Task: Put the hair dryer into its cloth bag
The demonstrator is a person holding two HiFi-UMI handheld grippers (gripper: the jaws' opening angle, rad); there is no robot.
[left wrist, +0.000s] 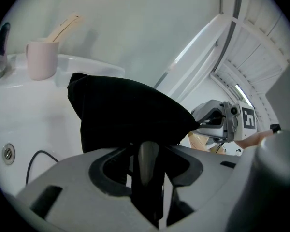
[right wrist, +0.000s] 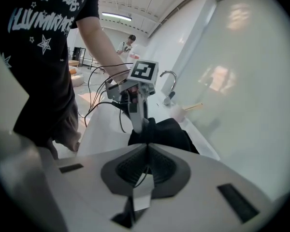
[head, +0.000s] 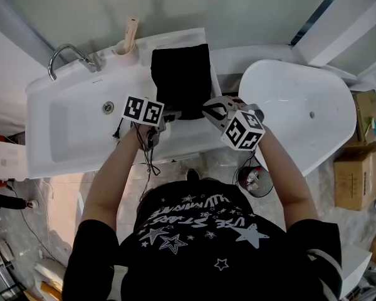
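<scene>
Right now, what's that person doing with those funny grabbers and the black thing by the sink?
A person stands at a white sink counter with a gripper in each hand. The left gripper and the right gripper each pinch the near edge of a black cloth bag that lies on the counter beside the basin. The job is to get a hair dryer into that bag. No hair dryer shows, so I cannot tell whether it is already inside.
</scene>
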